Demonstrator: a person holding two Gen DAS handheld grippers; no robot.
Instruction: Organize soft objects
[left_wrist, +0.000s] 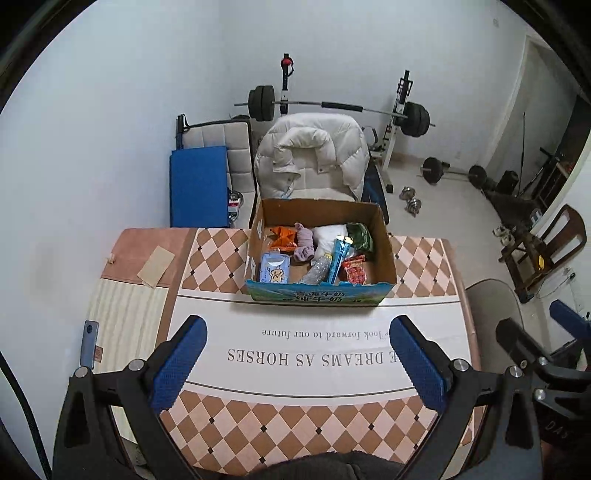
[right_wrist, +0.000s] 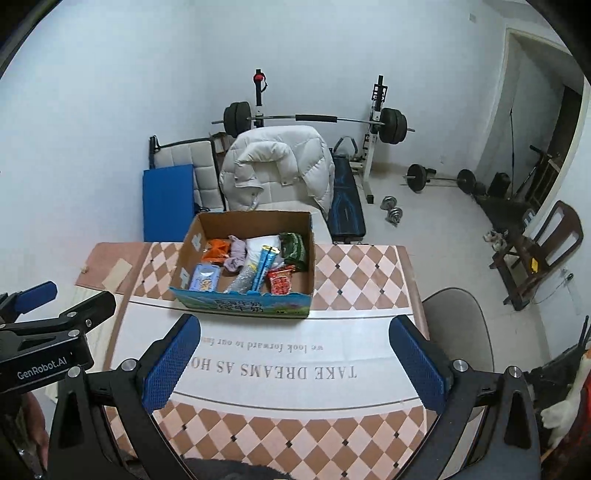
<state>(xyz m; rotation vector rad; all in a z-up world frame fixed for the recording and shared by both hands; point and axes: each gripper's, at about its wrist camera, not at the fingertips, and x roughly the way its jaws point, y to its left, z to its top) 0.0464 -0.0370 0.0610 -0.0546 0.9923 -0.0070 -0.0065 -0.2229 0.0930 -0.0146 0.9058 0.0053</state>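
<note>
Cardboard box (left_wrist: 320, 291) sits beyond both grippers' spread fingers (left_wrist: 417, 363).

Both views are evenly lit by soft, cool, diffuse light with a bluish cast on the white walls (left_wrist: 110, 92); its source cannot be told. Shadows are faint. The fisheye lens bends straight lines and leaves black vignetted corners. The cardboard box (right_wrist: 243, 221) is sharp in both views; far room corners are soft and slightly noisy.
</note>
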